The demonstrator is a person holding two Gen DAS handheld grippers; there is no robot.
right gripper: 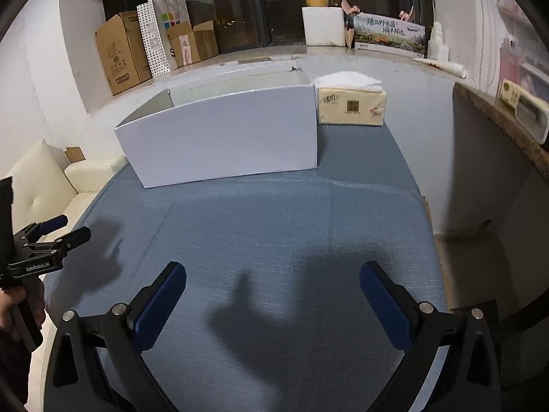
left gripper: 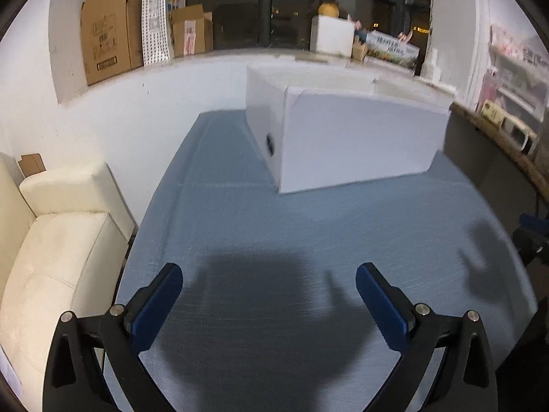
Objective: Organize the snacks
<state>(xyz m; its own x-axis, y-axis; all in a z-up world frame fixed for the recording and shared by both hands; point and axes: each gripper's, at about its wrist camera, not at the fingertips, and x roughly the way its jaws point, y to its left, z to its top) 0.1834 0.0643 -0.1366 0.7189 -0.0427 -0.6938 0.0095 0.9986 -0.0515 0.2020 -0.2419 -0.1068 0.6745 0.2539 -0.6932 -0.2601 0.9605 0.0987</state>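
Both grippers, left [left gripper: 269,274] and right [right gripper: 272,273], hang over the blue table [right gripper: 274,213] with jaws wide apart, nothing between them. The white box [right gripper: 219,137] sits far ahead, open-topped; tissue pack [right gripper: 350,104] just right of it.

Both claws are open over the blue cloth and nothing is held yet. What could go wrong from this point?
No snacks show on the cloth, so a grasp could target the wrong item, such as the tissue pack touching the white box. The left claw and right claw hover close together and might collide.
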